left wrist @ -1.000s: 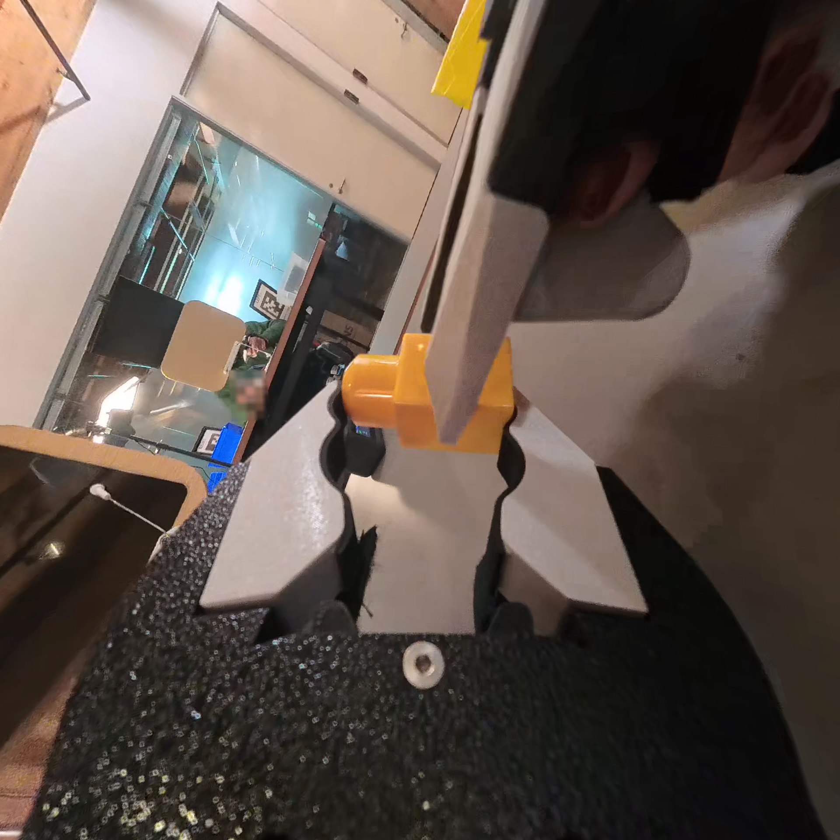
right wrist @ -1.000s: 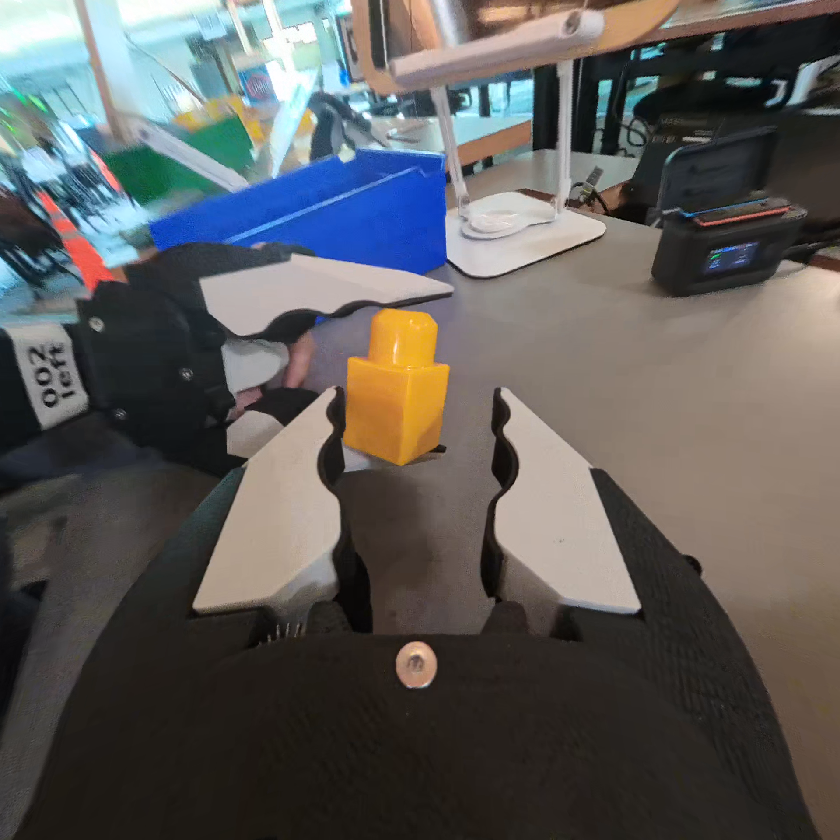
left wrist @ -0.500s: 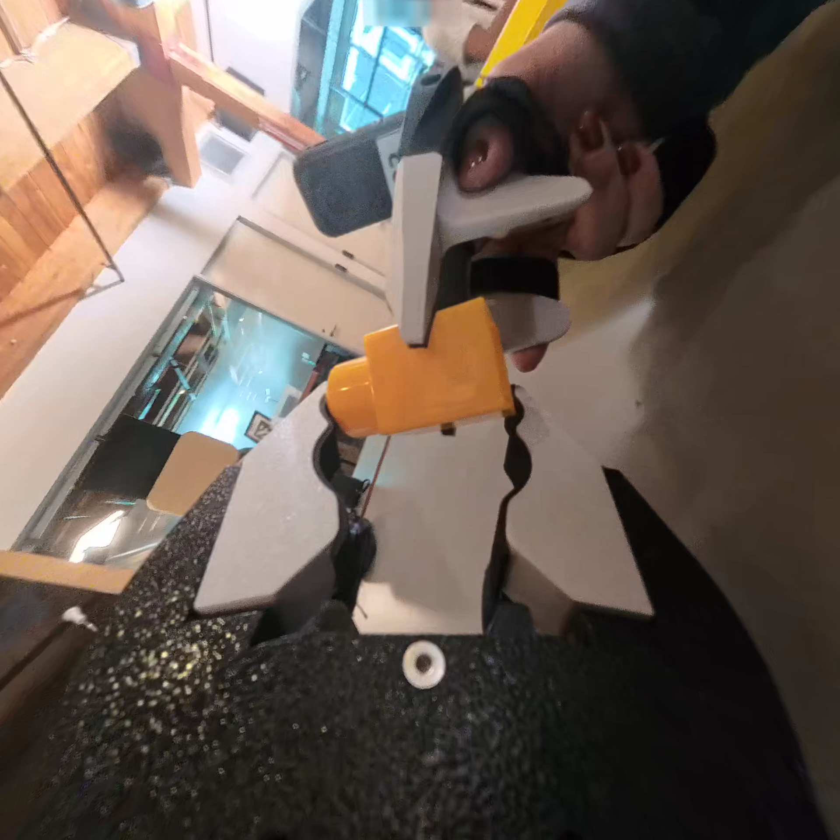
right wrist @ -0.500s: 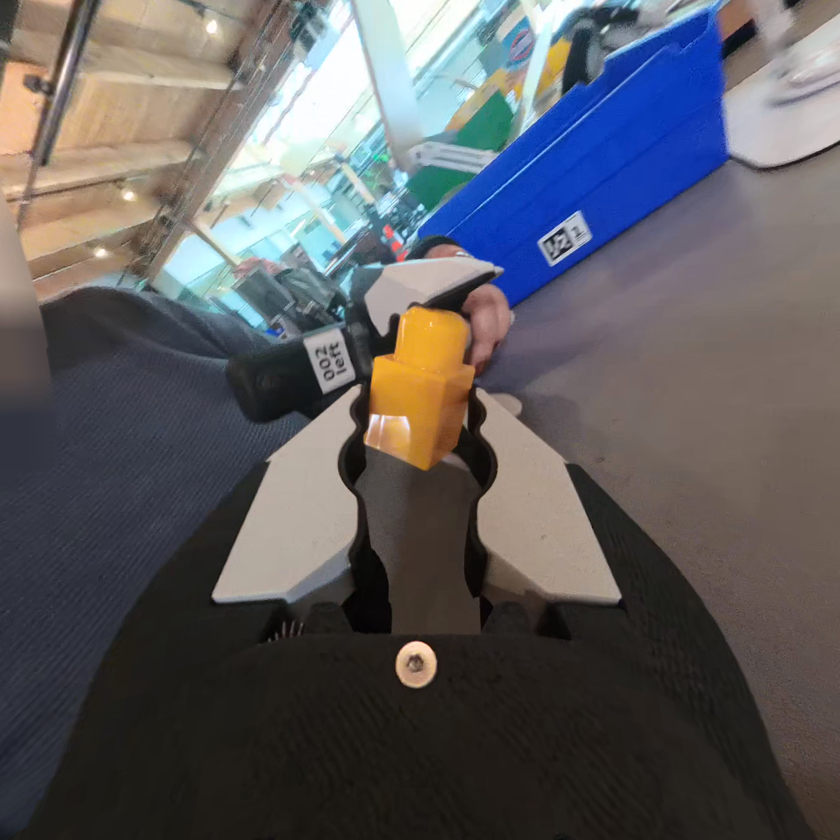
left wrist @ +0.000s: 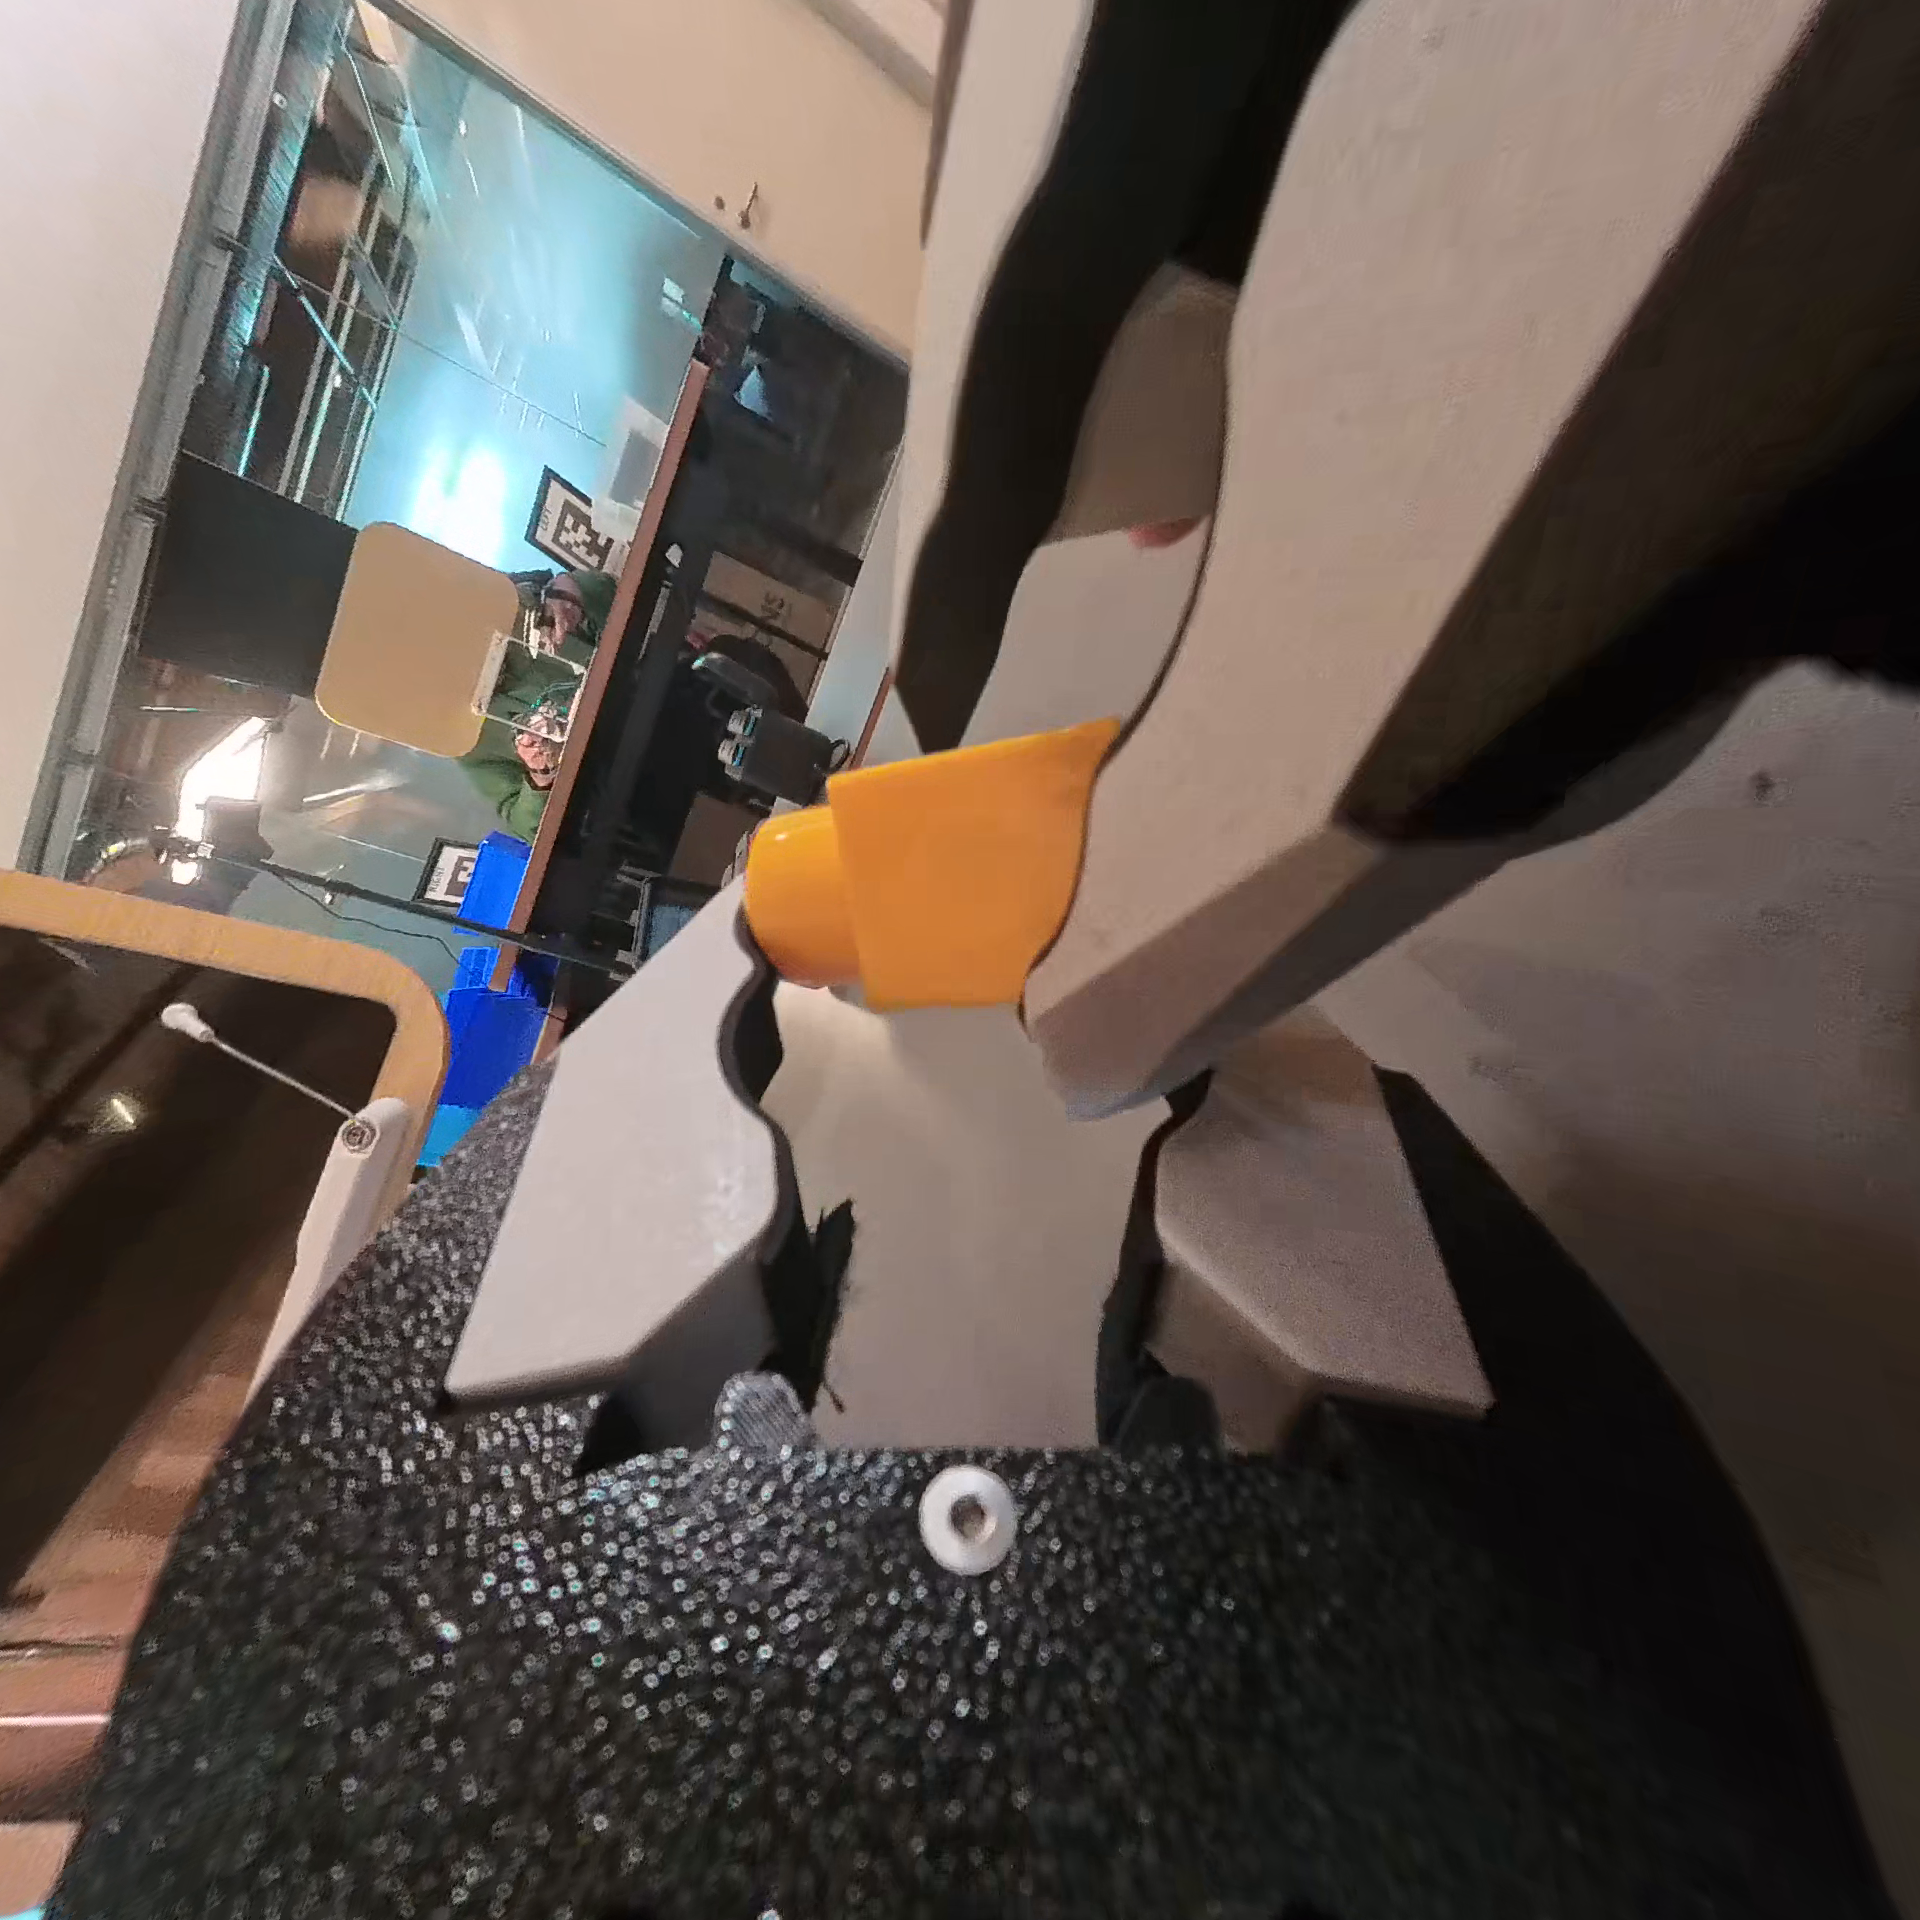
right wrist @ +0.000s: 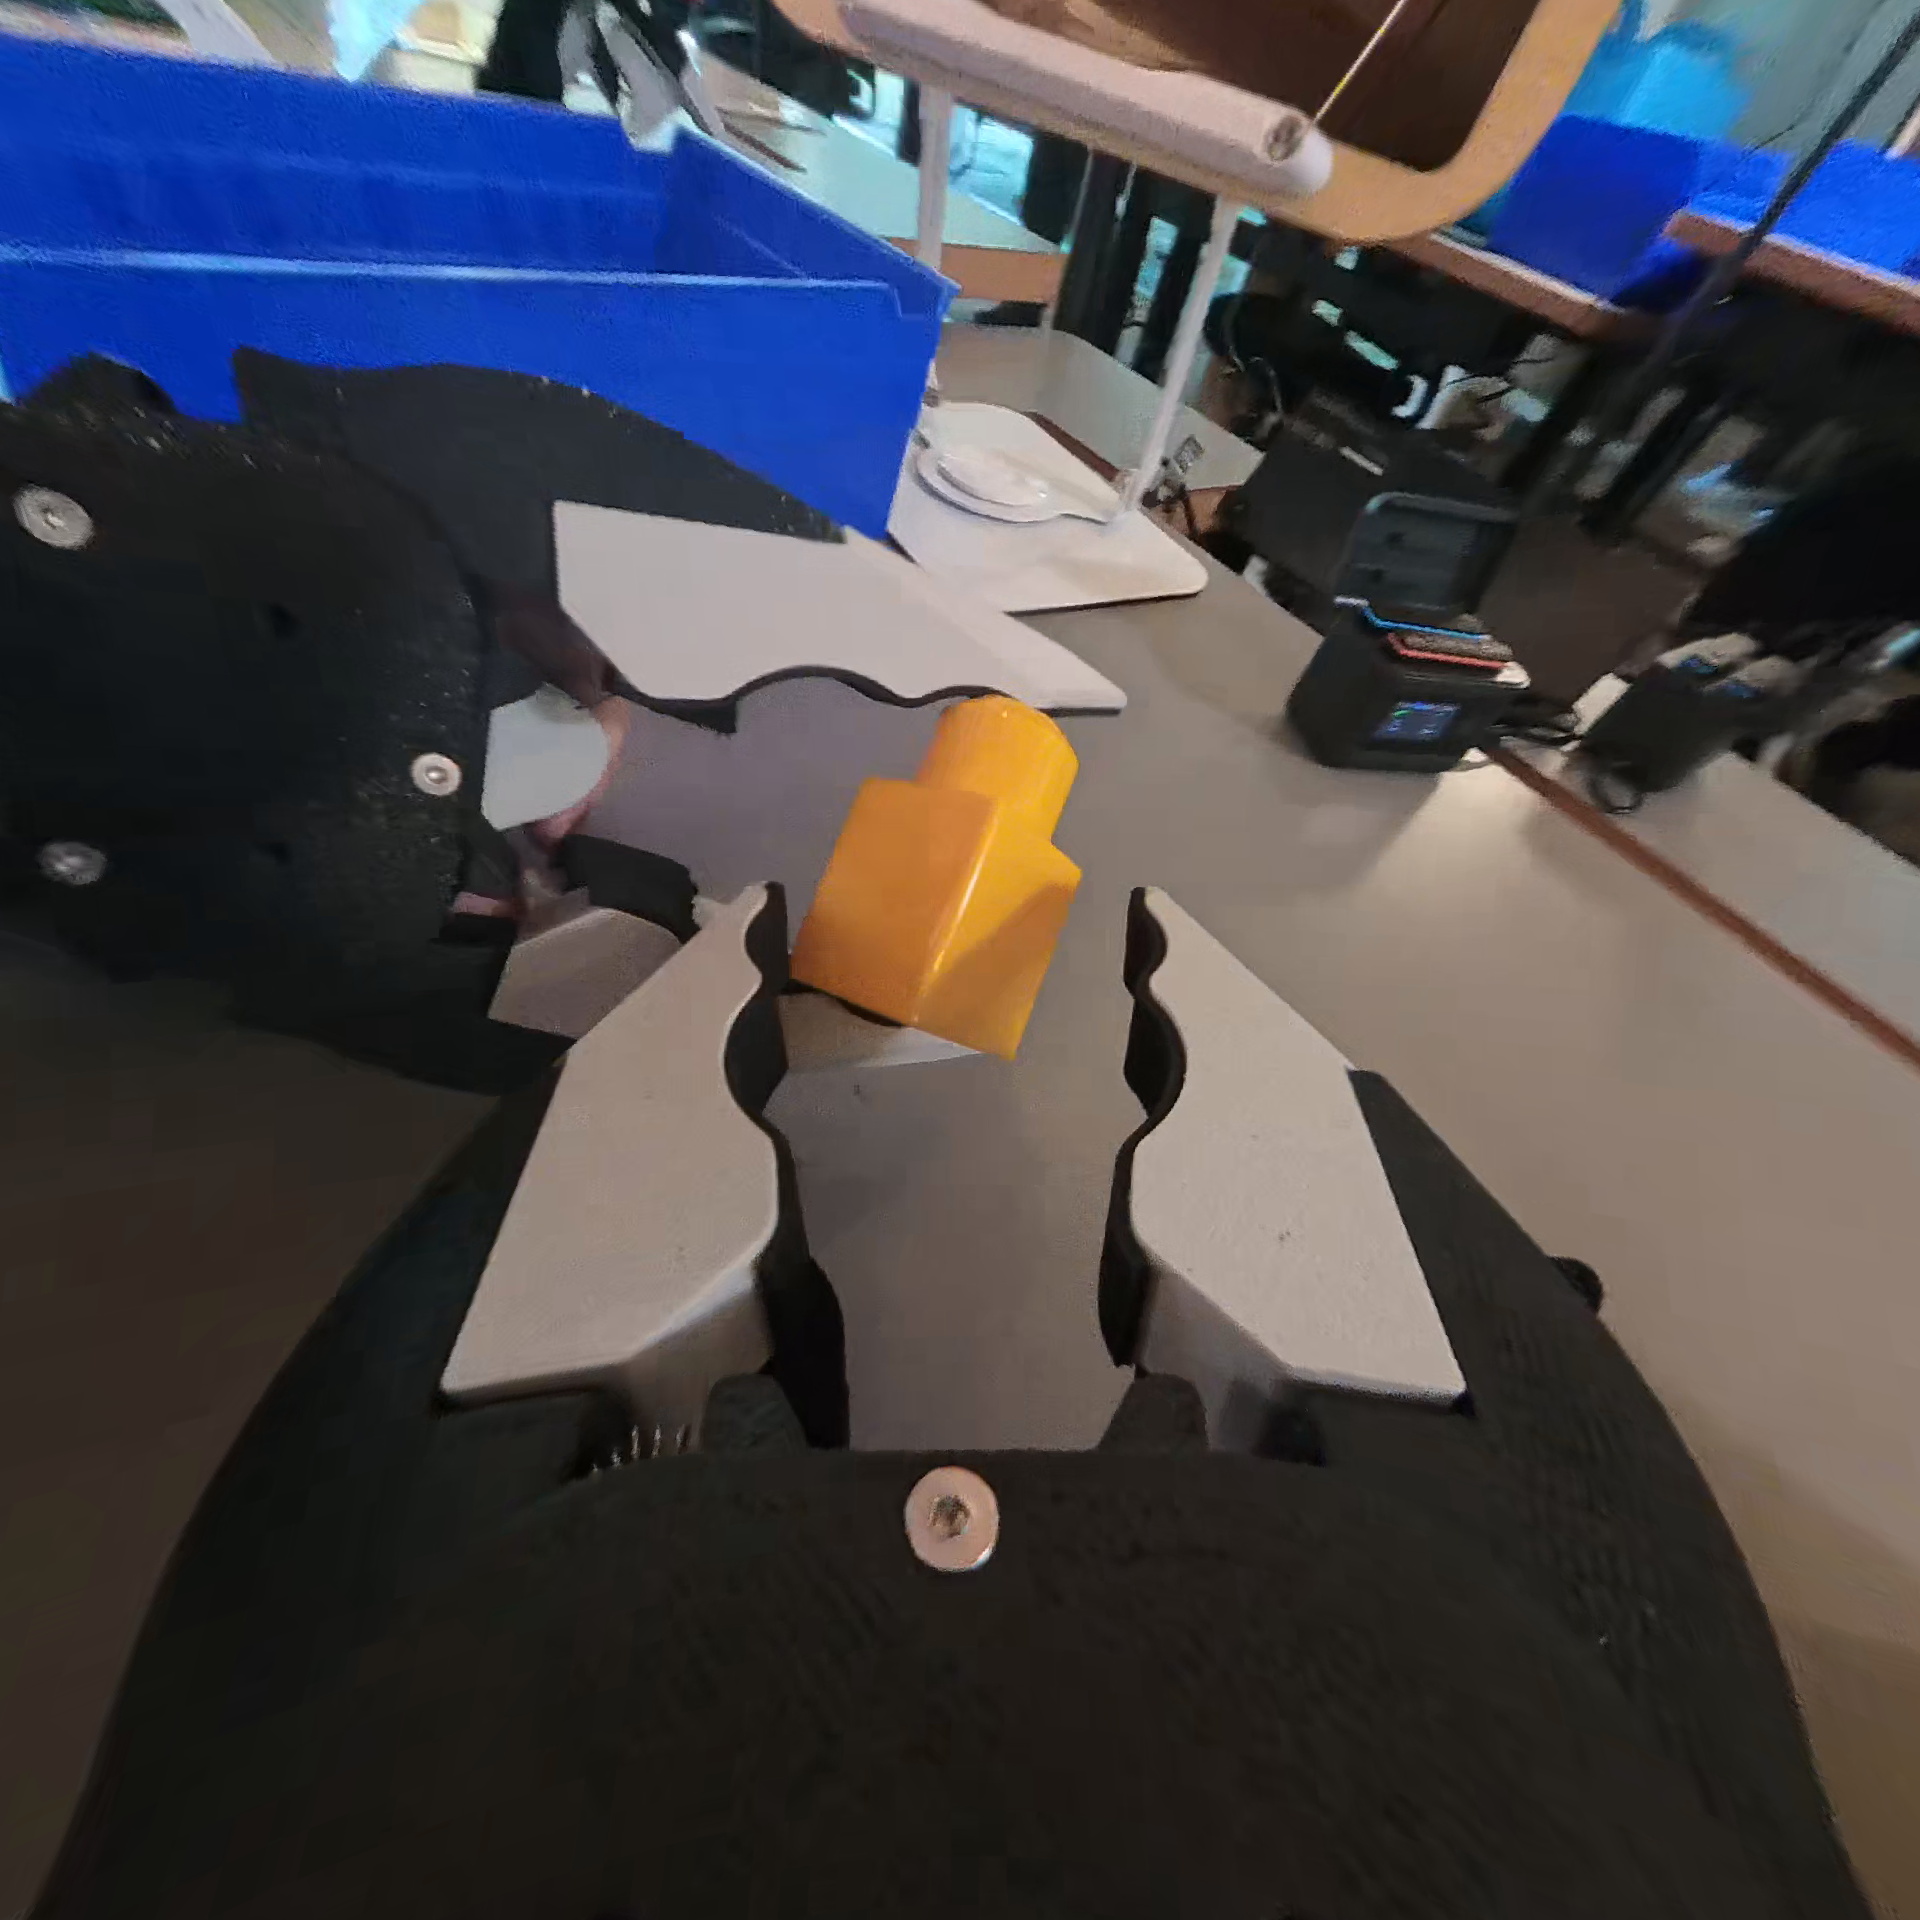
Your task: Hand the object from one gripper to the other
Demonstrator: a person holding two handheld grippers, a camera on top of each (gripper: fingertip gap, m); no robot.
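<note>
**Orange block in L gripper, R gripper open round it**

Writing: none legible. 2 black-and-white square marker tags (left wrist: 569,528) far off in the L wrist view, one of them on a blue bin; patterns only. Black device (right wrist: 1405,707) w/ small lit screen on the table, screen too small to make out.

Counts: 1 orange block (right wrist: 940,894), a cube w/ round stud on top. 2 grippers. 1 big blue bin (right wrist: 468,301) close by. 1 white stand (right wrist: 1049,551) on a flat base.

R gripper (right wrist: 951,914): jaws wide apart, one on each side of the block. Near-side finger sits just beside the cube; contact can't be told. Far-side finger clearly apart from it.

L gripper (left wrist: 966,1029): clamped on the block, end to end. One finger on the stud top, the other under the base. Block is tilted and up off the grey table (right wrist: 1507,1018).

View diffs: R wrist view shows the whole block and both L fingers. In the L wrist view an R finger (left wrist: 1299,727) looms across, hiding half the block and the L gripper's far fingertip.
</note>
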